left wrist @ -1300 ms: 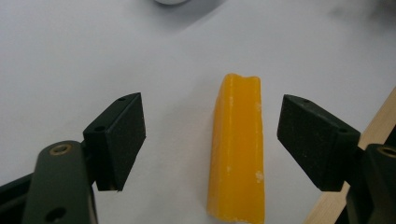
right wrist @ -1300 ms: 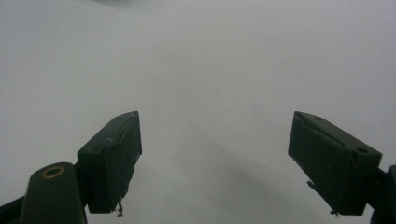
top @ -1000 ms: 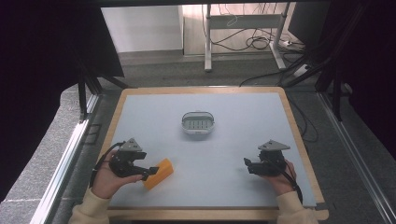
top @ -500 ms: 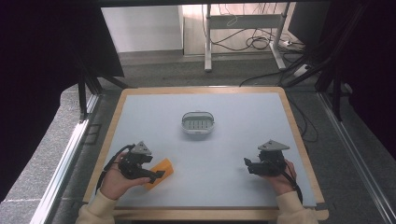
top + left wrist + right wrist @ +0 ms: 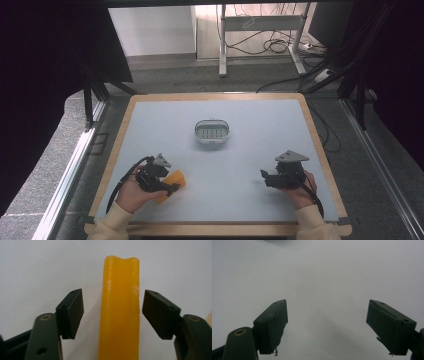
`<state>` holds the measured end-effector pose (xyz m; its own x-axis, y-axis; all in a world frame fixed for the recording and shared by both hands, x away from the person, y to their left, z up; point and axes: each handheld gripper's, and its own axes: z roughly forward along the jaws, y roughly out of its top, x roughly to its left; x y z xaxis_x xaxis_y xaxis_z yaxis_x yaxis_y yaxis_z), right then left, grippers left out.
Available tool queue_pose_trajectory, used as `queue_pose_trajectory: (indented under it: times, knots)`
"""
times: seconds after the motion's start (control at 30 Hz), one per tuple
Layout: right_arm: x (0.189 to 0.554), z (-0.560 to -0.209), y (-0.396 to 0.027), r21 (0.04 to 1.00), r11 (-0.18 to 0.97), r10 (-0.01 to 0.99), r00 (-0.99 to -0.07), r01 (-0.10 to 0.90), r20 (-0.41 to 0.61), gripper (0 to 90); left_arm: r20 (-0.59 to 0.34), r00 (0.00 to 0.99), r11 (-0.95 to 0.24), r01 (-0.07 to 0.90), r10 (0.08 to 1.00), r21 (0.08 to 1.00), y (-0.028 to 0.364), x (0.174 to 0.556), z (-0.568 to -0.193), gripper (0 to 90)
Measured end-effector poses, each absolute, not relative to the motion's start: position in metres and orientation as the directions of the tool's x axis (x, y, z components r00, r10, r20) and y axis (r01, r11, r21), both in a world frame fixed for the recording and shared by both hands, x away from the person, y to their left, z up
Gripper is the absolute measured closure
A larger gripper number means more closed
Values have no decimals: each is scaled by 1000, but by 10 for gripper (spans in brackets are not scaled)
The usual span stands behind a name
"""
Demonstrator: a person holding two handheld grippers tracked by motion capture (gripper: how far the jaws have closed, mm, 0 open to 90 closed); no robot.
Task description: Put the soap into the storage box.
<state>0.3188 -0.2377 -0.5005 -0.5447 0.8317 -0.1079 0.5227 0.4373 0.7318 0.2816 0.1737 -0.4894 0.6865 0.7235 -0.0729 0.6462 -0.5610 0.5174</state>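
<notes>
Near left: the left gripper [image 5: 167, 189] is sitting low over the orange block [image 5: 119, 312], having slid in along the table since a second ago. Its jaws have just been closing, half narrowed, block between them, pads not yet touching, so a grasp looks imminent. Near right: the right gripper [image 5: 266, 178] is resting in place as before, jaws wide, holding nothing. Farther off, mid-table, the small basket [image 5: 212, 131] is waiting, untouched.

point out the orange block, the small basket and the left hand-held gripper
orange block [image 5: 120, 310], left gripper view, middle of its face
small basket [image 5: 212, 140], high view, near rim
left hand-held gripper [image 5: 112, 315], left gripper view, midway between its tips
</notes>
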Motion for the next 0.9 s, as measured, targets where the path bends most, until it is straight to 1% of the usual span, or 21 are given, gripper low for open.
queue_pose_trajectory:
  times: [0.03,0.1,0.13,0.3,0.33,0.37,0.4,0.9]
  knots:
    - [319,-501,-238,731,438,832,-544,524,-109,177,-72,689,-566,646,721,512,173,282,-490,385]
    - [319,-501,-238,730,439,832,-544,524,-109,177,-68,692,-577,647,719,498,170,283,-492,399]
    - [319,-501,-238,729,440,831,-544,524,-110,177,-66,697,-585,646,714,490,169,283,-493,430]
    - [319,-501,-237,727,444,831,-544,523,-115,177,-42,709,-619,641,704,454,163,284,-499,475]
    - [319,-501,-237,726,445,831,-544,524,-117,177,-35,710,-624,640,703,449,161,284,-500,535]
    - [319,-501,-237,726,445,831,-544,524,-117,177,-28,710,-628,639,703,443,160,285,-501,535]
    - [319,-501,-238,726,445,831,-543,525,-116,177,-11,707,-631,639,707,440,159,285,-502,595]
    - [319,-500,-239,731,440,832,-543,522,-113,177,-24,708,-631,643,705,433,158,286,-500,619]
